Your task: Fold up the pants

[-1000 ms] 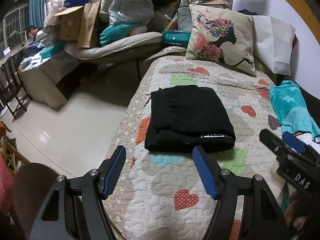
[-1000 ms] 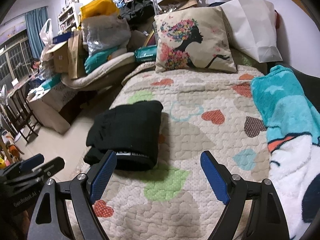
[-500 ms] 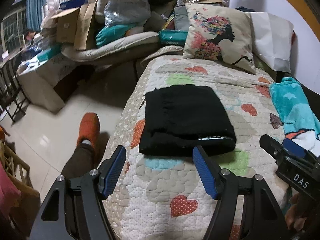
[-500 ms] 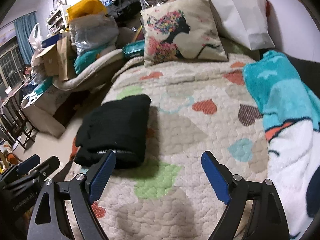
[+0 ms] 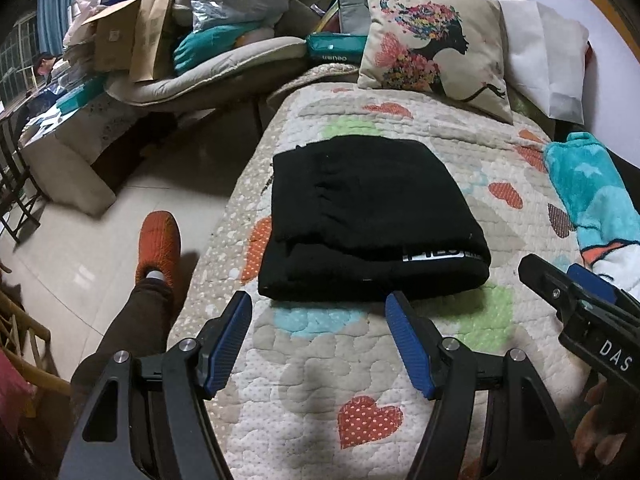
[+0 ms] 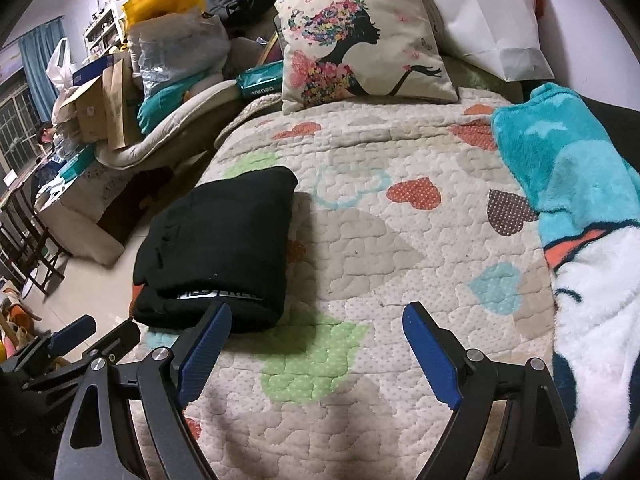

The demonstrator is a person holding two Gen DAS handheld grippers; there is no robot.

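Nearest the left wrist camera, the left gripper [image 5: 318, 304] hung over the quilted bedspread [image 5: 320, 380], its blue-padded fingers [image 5: 230, 336] spread apart with only quilt between them, grasping nothing. The fingertips stood just short of the near edge of the pants. At that view's right edge the right gripper [image 5: 576, 280] showed as a black body with a blue pad and white lettering. On the left, off the side of the bed, a leg in dark trousers ended in an orange slipper [image 5: 158, 240] on the pale tiled floor [image 5: 92, 248].

In the right wrist view the right gripper [image 6: 316, 312] was likewise released, its fingers [image 6: 430, 356] spread wide over a green patch of the bedspread [image 6: 400, 248]. Its left finger overlapped the near right corner of the pants in the picture; contact could not be told.

The black pants [image 5: 368, 220] lay folded into a compact rectangle on the bed, close to its left edge, with a white printed strip showing along the near fold. In the right wrist view the pants [image 6: 220, 240] sat left of centre.

To the right lay a turquoise and white fleece blanket [image 6: 572, 200]. Beyond, at the head of the bed, a cushion with a floral silhouette [image 6: 360, 40] leaned beside a white paper bag [image 6: 488, 20]. Far left, boxes and bags [image 6: 160, 60] were piled up.
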